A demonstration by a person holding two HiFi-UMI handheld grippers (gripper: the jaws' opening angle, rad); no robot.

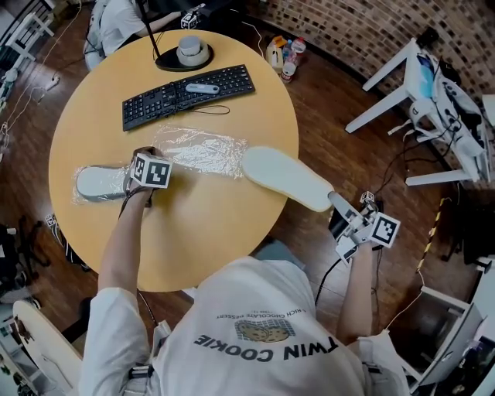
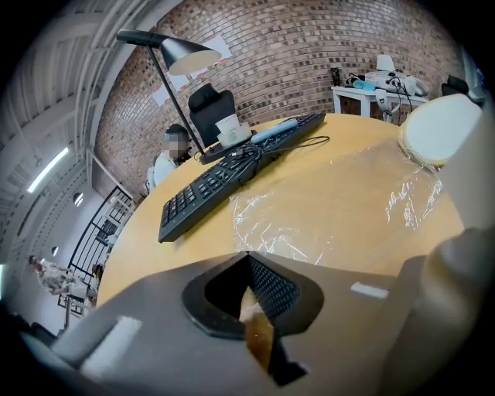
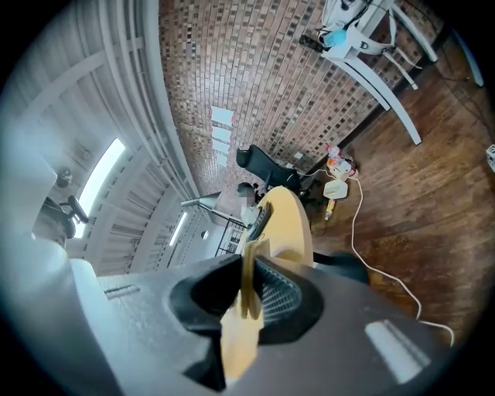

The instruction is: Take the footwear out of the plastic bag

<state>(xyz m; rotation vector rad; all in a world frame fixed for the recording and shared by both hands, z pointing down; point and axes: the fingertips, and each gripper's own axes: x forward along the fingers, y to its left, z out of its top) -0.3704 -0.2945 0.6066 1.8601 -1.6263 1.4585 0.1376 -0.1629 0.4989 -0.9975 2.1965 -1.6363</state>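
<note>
Jaws of right gripper [image 1: 334,199] clamped on slipper [image 1: 282,176] across the counter's [image 1: 193,240] right edge, long axis slanting, free end toward counter centre. Left gripper's [image 1: 141,186] jaws pinching plastic bag [image 1: 197,151] mid-counter.

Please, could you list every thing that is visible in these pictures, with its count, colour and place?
table: one, tan wood, round, centre
keyboard: one, black, table's far side
lamp: one, black, base behind keyboard
plastic bag: one, clear, table's middle
bagged slipper: one, pale grey, table's left edge, seemingly under plastic
free slipper: one, off-white, over table's right edge
bottles: several, mixed colours, floor beyond table
seated person: one, white top, beyond table
left tool: grey, shut on plastic bag
right tool: grey, shut on free slipper
</note>
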